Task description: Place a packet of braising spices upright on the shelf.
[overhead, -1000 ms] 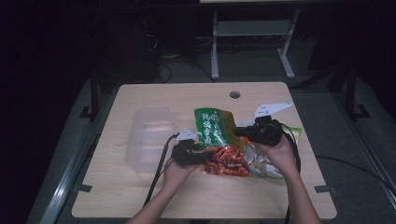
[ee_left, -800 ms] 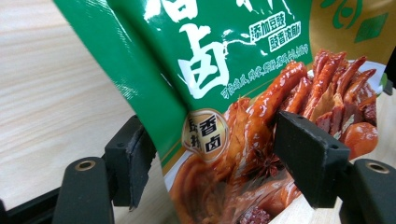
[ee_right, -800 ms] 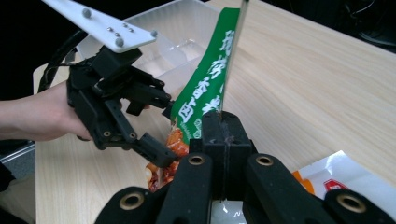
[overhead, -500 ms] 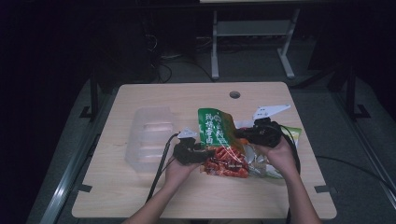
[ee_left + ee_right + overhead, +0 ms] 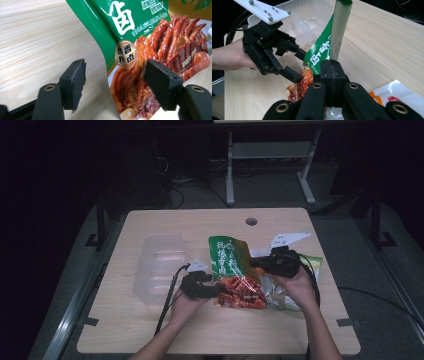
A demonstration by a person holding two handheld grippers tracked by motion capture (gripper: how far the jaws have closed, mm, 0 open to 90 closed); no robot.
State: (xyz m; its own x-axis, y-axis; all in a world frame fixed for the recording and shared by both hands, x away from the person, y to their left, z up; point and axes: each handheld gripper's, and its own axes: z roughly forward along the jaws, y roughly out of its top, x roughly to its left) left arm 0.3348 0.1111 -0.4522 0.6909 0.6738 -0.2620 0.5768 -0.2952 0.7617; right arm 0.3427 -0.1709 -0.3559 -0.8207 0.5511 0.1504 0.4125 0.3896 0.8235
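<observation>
My right gripper (image 5: 331, 75): jaws pressed together on the edge of the green snack bag (image 5: 231, 265), holding it up off the table (image 5: 165, 330).
My left gripper (image 5: 115, 85): jaws spread and just opened wider; the bag's other edge stands between the pads, which do not press it.
Snack bag: between my two hands, near the table's middle, green top raised, red pictured end low.
Done: one side gripped.
Left: I judge the bag unpacked yet; my left must close on it first.
White packet (image 5: 315, 265): flat beneath my right hand.
Clear plastic tray (image 5: 159, 265): farther left, compartments look bare.
</observation>
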